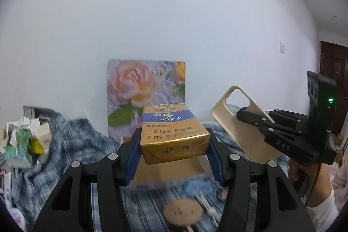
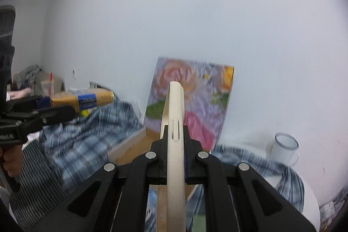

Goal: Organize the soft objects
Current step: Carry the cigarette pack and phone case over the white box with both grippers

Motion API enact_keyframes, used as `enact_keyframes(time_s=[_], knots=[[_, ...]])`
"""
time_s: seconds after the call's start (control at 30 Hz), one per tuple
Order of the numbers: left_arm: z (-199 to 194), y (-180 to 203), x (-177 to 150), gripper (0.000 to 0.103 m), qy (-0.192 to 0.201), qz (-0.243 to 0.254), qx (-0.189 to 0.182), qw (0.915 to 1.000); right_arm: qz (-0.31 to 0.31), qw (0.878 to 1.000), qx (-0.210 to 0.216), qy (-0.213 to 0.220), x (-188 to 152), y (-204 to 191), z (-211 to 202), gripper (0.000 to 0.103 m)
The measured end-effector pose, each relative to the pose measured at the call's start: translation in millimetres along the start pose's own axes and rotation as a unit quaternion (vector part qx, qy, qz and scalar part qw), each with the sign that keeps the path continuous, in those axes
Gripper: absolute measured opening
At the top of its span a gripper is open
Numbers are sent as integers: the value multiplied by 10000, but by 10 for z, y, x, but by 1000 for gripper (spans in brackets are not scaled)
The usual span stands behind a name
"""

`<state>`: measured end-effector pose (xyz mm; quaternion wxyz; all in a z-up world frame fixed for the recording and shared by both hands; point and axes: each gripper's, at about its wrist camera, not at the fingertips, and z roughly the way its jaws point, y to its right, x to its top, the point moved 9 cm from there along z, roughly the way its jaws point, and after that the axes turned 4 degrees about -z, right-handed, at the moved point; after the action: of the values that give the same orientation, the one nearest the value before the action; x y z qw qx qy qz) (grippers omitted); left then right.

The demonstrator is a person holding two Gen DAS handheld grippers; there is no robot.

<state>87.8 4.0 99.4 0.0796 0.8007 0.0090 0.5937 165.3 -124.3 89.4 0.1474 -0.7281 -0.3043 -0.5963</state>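
Two grippers show in the left wrist view: the left gripper [image 1: 175,142] fills the foreground, its blue-padded jaws pinching a gold and blue cigarette pack [image 1: 173,132] by its two sides, so the pack is held up in the air, label facing the camera. Off to the right, the right gripper [image 1: 243,115] is held up in a hand [image 1: 304,169] with a white sleeve, its jaws pressed onto a cream phone case [image 1: 235,121], which tilts up and to the left. Behind the pack a flower-printed panel [image 1: 146,99] stands against the white wall [image 1: 152,14], with a shallow cardboard box [image 1: 171,169] at its foot. A blue plaid cloth [image 1: 76,145] lies rumpled below, a heap of small cartons [image 1: 24,140] sits at the far left, and a round tan pad [image 1: 183,211] rests on the cloth near the bottom. Seen from the right wrist view, the right gripper [image 2: 175,134] has its jaws closed tight on the phone case [image 2: 175,123], seen edge-on and upright in the middle of the frame. At the left the left gripper [image 2: 71,105] holds the cigarette pack [image 2: 83,100] level, above the plaid cloth [image 2: 87,140]. The flower panel [image 2: 200,101] leans on the wall behind, and a clear cup [image 2: 285,148] stands on a white tabletop [image 2: 304,195] at the right.
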Motion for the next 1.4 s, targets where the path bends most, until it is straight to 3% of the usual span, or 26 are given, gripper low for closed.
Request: enact_keyframes(time_s=[0.23, 0.43, 0.6, 0.73, 0.93, 1.07, 1.4], knots=[[92, 12, 431, 57, 397, 54, 88, 9992, 61, 9991, 60, 427, 453, 36, 78, 7], [410, -70, 658, 57, 402, -20, 180, 9990, 297, 9981, 105, 533, 714, 90, 291, 8], [732, -173, 739, 57, 359, -272, 73, 9990, 776, 9952, 58, 598, 717, 231, 552, 7], [1002, -293, 605, 57, 282, -283, 197, 9990, 981, 9943, 80, 398, 527, 267, 796, 7], [1374, -475, 201, 57, -93, -30, 479, 9988, 1595, 9859, 504, 21, 19, 304, 1245, 8], [1570, -620, -39, 57, -365, -265, 289, 9986, 1902, 9789, 641, -392, -318, 307, 1529, 8], [1959, -848, -504, 57, -1021, -371, 444, 9931, 2069, 9689, 743, -1134, -855, 162, 1890, 7]])
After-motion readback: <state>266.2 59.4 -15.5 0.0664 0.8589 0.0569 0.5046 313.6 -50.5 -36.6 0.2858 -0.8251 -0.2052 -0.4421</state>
